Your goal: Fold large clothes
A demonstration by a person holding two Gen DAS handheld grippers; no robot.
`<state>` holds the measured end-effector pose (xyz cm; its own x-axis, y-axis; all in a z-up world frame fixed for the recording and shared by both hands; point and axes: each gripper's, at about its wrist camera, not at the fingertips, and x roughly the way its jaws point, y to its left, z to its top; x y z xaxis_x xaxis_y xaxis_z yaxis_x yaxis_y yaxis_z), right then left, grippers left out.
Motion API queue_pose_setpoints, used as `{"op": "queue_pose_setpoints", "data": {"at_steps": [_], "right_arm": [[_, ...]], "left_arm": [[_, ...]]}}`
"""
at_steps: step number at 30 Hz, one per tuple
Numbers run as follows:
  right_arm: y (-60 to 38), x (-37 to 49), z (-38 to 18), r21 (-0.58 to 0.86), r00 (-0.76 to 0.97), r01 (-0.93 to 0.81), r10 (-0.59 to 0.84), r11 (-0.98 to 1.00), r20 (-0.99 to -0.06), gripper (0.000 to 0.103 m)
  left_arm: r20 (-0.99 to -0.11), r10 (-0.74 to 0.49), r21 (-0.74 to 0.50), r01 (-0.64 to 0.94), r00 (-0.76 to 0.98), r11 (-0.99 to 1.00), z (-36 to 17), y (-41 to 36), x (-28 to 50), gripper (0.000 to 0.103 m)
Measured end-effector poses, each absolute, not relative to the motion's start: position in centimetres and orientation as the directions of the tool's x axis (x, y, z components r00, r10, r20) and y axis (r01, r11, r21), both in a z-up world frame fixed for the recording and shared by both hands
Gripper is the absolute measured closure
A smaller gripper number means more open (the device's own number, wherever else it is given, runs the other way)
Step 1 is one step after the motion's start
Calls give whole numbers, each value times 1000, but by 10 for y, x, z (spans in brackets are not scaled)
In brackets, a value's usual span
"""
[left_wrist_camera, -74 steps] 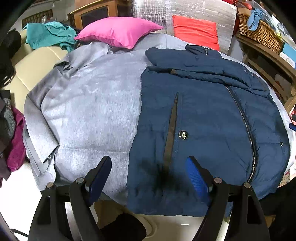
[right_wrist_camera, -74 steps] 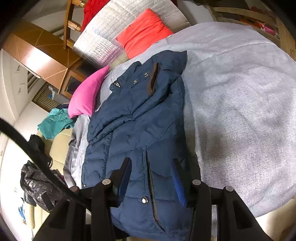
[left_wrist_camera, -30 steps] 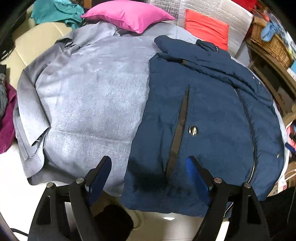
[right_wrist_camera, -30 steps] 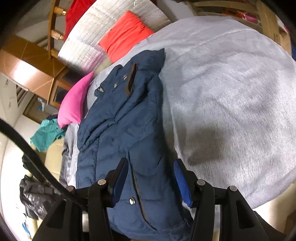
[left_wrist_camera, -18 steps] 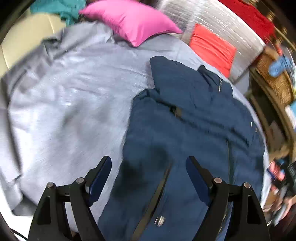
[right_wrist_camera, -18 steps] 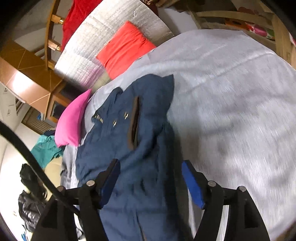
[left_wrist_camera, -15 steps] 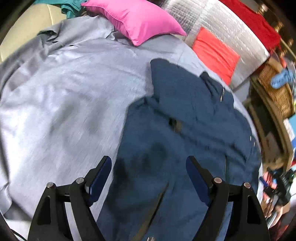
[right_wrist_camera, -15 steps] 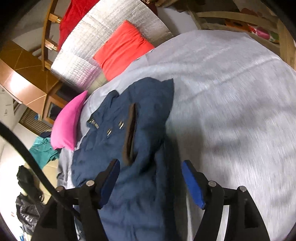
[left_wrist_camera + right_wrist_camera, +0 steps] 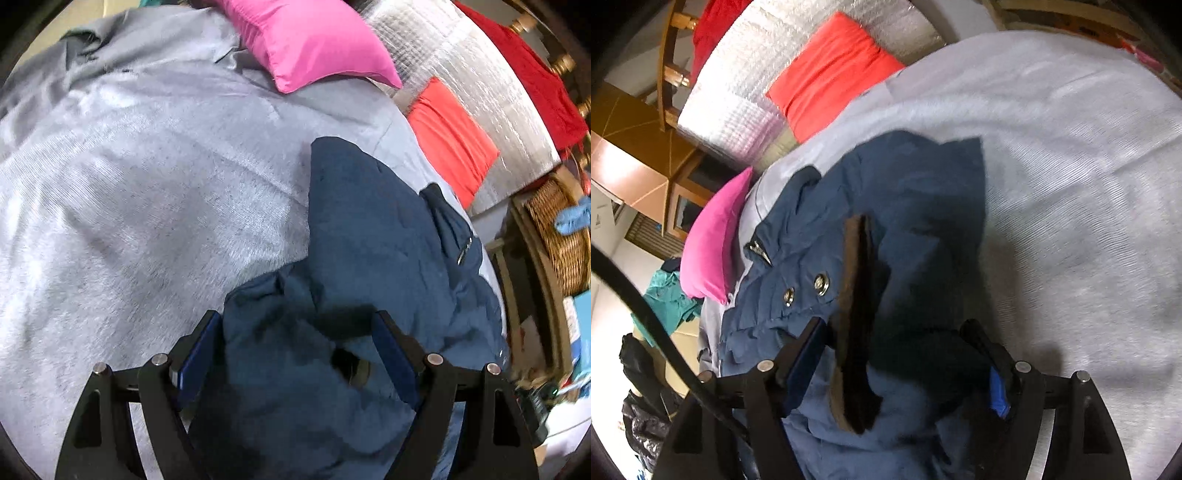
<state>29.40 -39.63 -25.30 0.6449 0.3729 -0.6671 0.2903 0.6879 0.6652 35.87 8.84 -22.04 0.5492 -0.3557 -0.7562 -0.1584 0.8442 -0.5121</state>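
Nearest the cameras, the left tongs stand wide, with the bunched lower part of the navy puffer jacket lying between the blue pads but not pressed by them. The right tongs also stand fairly wide; their jaws have just been opening, and the jacket's brown-lined front edge rises between them without being pinched. So neither pair holds anything, and the jacket looks released. It lies on the grey bed cover, its lower half brought up and heaped over the middle, snap buttons showing in the right wrist view. Beyond the heap a flat navy panel reaches towards the head of the bed, and the collar with its small metal tag lies to one side. As a judgement, a first lengthwise fold and a bottom-up fold are roughly made but loose and uneven; smoothing, squaring the edges and perhaps one more fold remain. Farther off sit a pink pillow and an orange-red cushion against a silver quilted headboard, with a wicker basket at the side.
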Motion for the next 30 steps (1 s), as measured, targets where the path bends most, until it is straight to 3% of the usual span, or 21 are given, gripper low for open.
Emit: {"op": "queue_pose_setpoints", "data": {"at_steps": [6,8,12,16,20,22,26,30], "right_arm": [[-368,297,-232,539,667,247,262,805,-698,62],[-359,290,-213,504,707,203,231,840,-669,65],[-352,277,-194,466,765,148,197,872,-613,66],[-368,295,-239,470,623,263,223,843,-749,63],[-382,285,-234,543,630,297,266,786,-729,56],[-382,275,-221,530,643,296,244,795,-726,45],[-387,251,-189,552,717,261,223,792,-660,44],[-376,242,-182,672,710,170,383,721,-591,44]], "left_arm": [[-761,-325,-496,-181,561,849,-221,83,364,24],[-766,-311,-485,-187,563,855,-220,81,366,24],[-763,-311,-487,-188,567,853,-220,81,364,24],[-772,-290,-452,-169,565,876,-219,77,360,24],[-790,-255,-410,-172,558,896,-212,74,354,24],[-784,-229,-390,-171,577,905,-203,75,349,25],[-719,-191,-362,-125,668,924,-169,70,332,24],[-659,-235,-350,-16,714,936,-153,45,322,24]]}}
